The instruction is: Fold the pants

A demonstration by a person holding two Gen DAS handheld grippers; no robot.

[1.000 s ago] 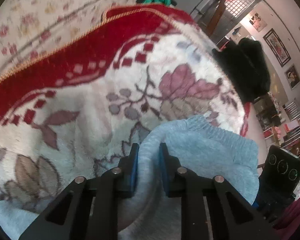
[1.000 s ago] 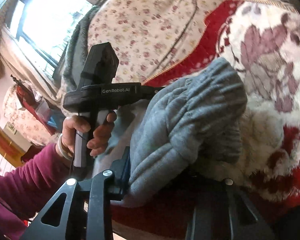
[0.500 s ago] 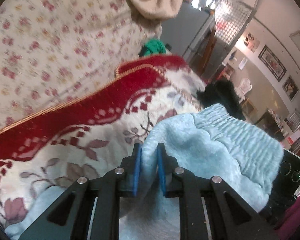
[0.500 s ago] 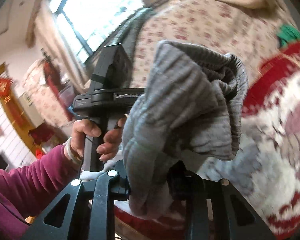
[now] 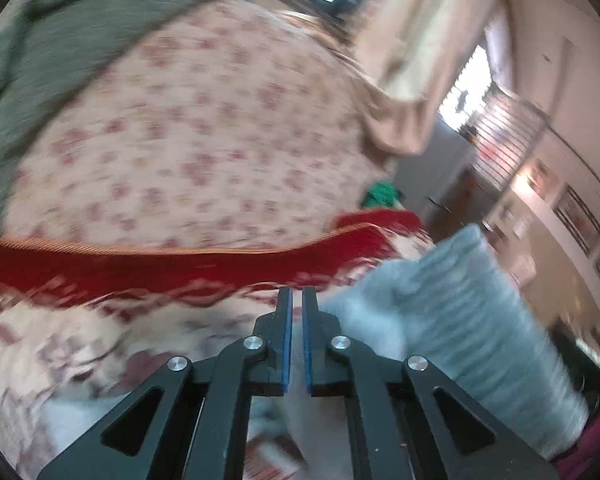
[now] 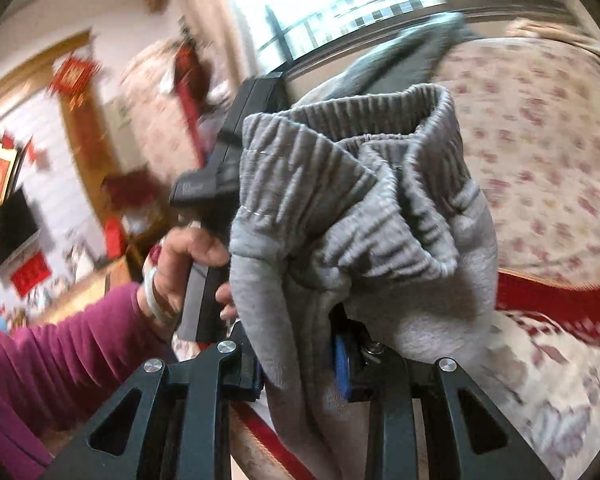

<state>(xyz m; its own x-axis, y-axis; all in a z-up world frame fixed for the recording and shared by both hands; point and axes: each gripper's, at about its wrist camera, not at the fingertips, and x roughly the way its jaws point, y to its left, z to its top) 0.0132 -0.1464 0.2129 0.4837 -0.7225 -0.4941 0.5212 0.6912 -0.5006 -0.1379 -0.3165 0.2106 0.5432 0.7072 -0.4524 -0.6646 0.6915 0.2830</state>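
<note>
In the left wrist view, the left tool (image 5: 294,320) is seen with its blue pads (image 5: 287,344) drawn almost together, only a narrow slit left between them; pale cloth shows low in that slit, but whether it is actually pinched cannot be told through the blur. The pants (image 5: 460,320) are seen just to the right of the fingers as a ribbed, pale grey-blue mass raised above the blanket (image 5: 80,280), whose red border and floral field spread across the lower frame, with a flowered cover (image 5: 188,140) behind. In the right wrist view, the right tool (image 6: 300,364) is closed on the pants (image 6: 380,240), a thick bunch of cloth being clamped between its fingers. The garment is held up in the air above the blanket (image 6: 560,312), its ribbed elastic waistband (image 6: 340,132) standing open at the top and the fleecy grey fabric sagging in heavy folds below. The left hand (image 6: 180,264) is seen beyond, wrapped round the handle of the other tool. The cloth is judged soft, limp and fairly thick, light enough to be lifted but prone to bunching and drooping; no slipperiness or fragility is expected. The waistband corners are judged the best places to be gripped, since the firm elastic edge would be held securely and the legs allowed to hang straight
</note>
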